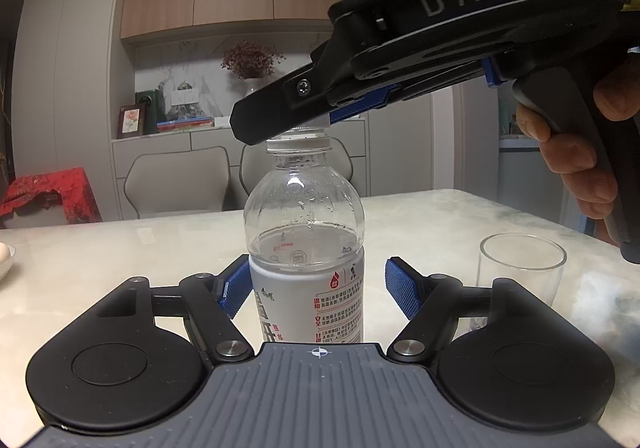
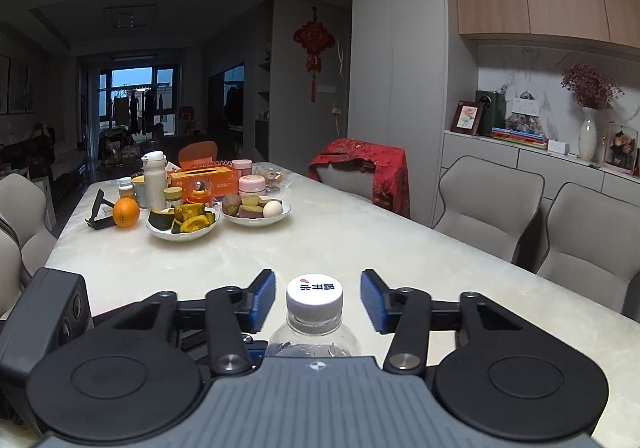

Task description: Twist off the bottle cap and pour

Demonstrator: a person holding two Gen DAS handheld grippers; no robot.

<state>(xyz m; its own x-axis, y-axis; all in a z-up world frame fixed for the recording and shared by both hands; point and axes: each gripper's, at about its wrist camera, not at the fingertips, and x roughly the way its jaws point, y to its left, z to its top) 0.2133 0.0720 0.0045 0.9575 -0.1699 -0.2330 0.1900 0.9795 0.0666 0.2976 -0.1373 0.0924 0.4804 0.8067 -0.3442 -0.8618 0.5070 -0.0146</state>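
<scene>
On the table (image 1: 120,248): a clear water bottle (image 1: 306,232) stands upright near the front edge, some water inside.
Cap: white cap (image 2: 315,296) sits on the neck, looks fully seated, so I'd say the unscrewing isn't finished, maybe barely begun.
Left gripper (image 1: 316,288): blue pads either side of the bottle's label. The left pad seems to touch, but there's a visible gap on the right, so it's loosely bracketing rather than clamping.
Right gripper (image 2: 318,298): straddling the cap, clear gaps between both pads and the cap in its own view, so it's released right now. From the left view it comes in over the bottle top at a slant, a hand (image 1: 576,160) on its handle.
Glass (image 1: 520,268): empty, standing just right of the bottle, nothing poured.
Left to do: grip the cap, twist it off, then tip the bottle over the glass. Basically everything.
Clutter: plates of food (image 2: 256,214) and an orange (image 2: 126,212) sit well away at the far end.
</scene>
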